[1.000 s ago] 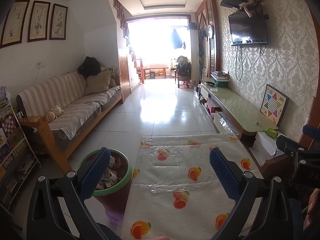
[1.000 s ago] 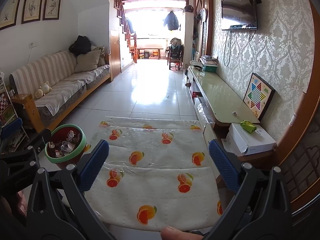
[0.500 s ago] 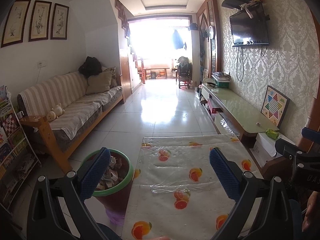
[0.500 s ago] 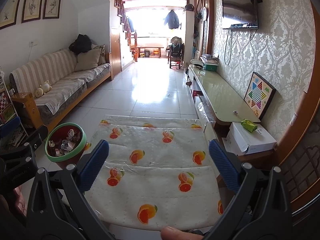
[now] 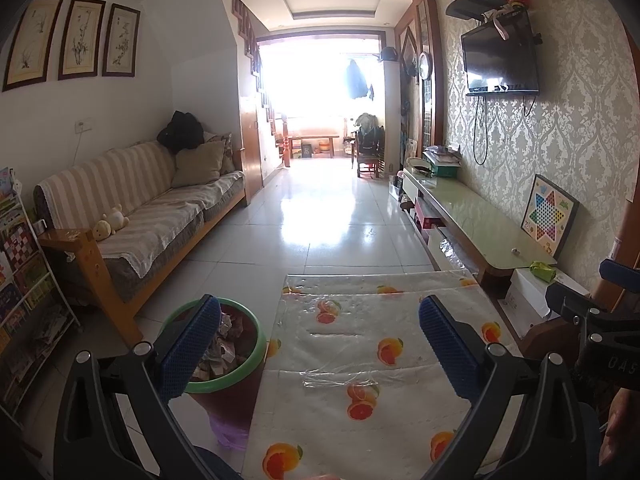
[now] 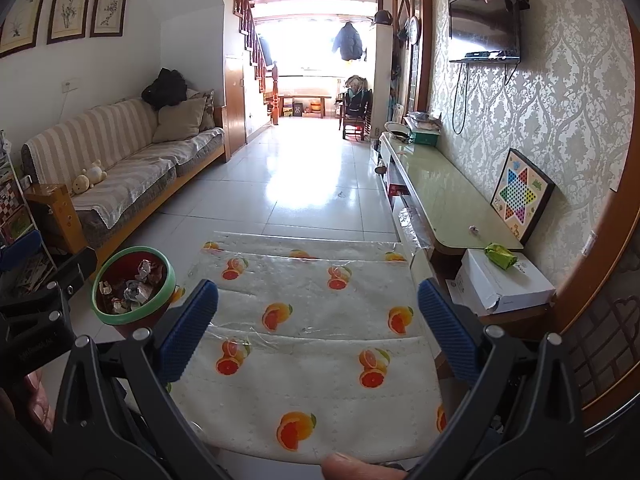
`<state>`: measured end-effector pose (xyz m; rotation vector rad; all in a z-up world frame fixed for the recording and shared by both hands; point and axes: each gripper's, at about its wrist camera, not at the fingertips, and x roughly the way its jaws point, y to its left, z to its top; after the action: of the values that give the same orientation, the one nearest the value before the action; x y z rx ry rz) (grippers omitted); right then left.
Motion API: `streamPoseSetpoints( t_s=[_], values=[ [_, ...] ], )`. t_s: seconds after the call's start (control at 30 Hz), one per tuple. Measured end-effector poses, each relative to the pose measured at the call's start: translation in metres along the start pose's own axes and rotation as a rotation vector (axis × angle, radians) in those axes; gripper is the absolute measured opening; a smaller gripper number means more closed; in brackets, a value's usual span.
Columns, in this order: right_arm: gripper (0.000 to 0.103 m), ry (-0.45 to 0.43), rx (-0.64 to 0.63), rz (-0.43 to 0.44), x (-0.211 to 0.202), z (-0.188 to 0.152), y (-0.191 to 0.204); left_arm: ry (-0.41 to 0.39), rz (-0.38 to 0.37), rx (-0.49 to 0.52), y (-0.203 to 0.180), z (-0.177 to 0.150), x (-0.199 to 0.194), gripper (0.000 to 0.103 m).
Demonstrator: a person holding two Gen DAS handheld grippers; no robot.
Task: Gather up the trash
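A red bin with a green rim [image 5: 256, 356] [image 6: 160, 292] stands on the floor left of the table and holds several crumpled wrappers [image 5: 224, 344] [image 6: 136, 284]. The table [image 5: 352, 364] [image 6: 320, 320] wears a white cloth printed with oranges; no trash shows on it. My left gripper [image 5: 320, 344] hovers open above the table's near left side, its left finger over the bin. My right gripper [image 6: 318, 326] hovers open over the table's near edge with nothing between its fingers. A crumpled green wrapper [image 5: 542, 271] [image 6: 500, 256] lies on a white box to the right.
The white box [image 6: 500, 284] sits on a low stand right of the table, beside a long glass-topped TV bench [image 6: 440, 200] with a checkers board [image 6: 520, 196]. A striped sofa [image 6: 120, 160] lines the left wall, a book rack [image 5: 20, 300] stands near left. A fingertip [image 6: 352, 468] shows at the table's edge.
Both views have barely shifted; the grippers stay open and hold nothing. The bin and table keep their places.
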<state>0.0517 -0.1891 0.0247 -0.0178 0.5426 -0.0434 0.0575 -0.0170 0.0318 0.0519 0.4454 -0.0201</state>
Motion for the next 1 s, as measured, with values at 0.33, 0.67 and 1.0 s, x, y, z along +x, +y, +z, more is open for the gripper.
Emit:
streamPoseSetpoints(
  t_s=[0.33, 0.67, 1.0],
  values=[
    [0.098, 0.008, -0.001, 0.006, 0.0023, -0.0020, 0.0005, 0.020, -0.013, -0.018, -0.0007, -0.0013, 0.0047, 0.095],
    [0.098, 0.011, -0.002, 0.004, 0.0046, -0.0043, -0.0015, 0.013, -0.001, -0.015, -0.0010, -0.0046, 0.0059, 0.095],
    [0.098, 0.019, -0.003, 0.004, 0.0062, -0.0051, -0.0049, -0.001, 0.029, -0.059, 0.0069, -0.0045, 0.0012, 0.095]
  ],
)
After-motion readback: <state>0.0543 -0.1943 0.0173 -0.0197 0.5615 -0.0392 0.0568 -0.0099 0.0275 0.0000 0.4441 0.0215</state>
